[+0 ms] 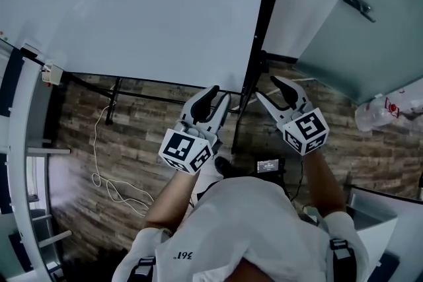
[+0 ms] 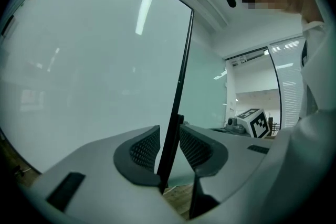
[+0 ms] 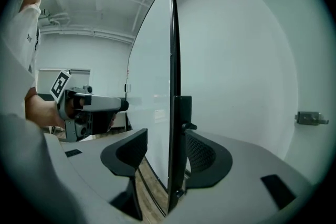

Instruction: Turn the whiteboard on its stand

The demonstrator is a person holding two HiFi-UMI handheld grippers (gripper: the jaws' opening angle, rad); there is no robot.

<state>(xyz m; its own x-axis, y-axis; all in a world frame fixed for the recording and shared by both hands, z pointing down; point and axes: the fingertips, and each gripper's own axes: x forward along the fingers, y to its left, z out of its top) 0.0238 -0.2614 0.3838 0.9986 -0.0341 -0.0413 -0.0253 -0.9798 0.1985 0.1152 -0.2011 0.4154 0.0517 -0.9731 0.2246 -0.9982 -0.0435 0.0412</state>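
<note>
Left gripper (image 2: 169,147) jaws slightly apart, black frame edge (image 2: 181,71) of the whiteboard (image 2: 94,76) running up between the pads; thin gaps both sides, not clamped. Right gripper (image 3: 165,152) jaws wide apart astride the same edge, inner pad well clear of the board face, outer pad just beside the stand post (image 3: 182,128); can't tell if that one touches.

Whiteboard stands upright, gripped edge vertical, right in front of the person.

- Left gripper view: broad white face fills the frame left of the edge, right gripper's marker cube (image 2: 259,122) beyond it.
- Right gripper view: board nearly edge-on, face to the left, left gripper (image 3: 86,107) level with it across the face. Door handle (image 3: 311,118) on the wall at right.
- Head view only: both grippers together, left gripper (image 1: 219,92) and right gripper (image 1: 268,87) flanking the edge, board (image 1: 145,10) above them, stand's lower bar (image 1: 132,94), wood floor (image 1: 132,148), loose white cable (image 1: 99,162).
</note>
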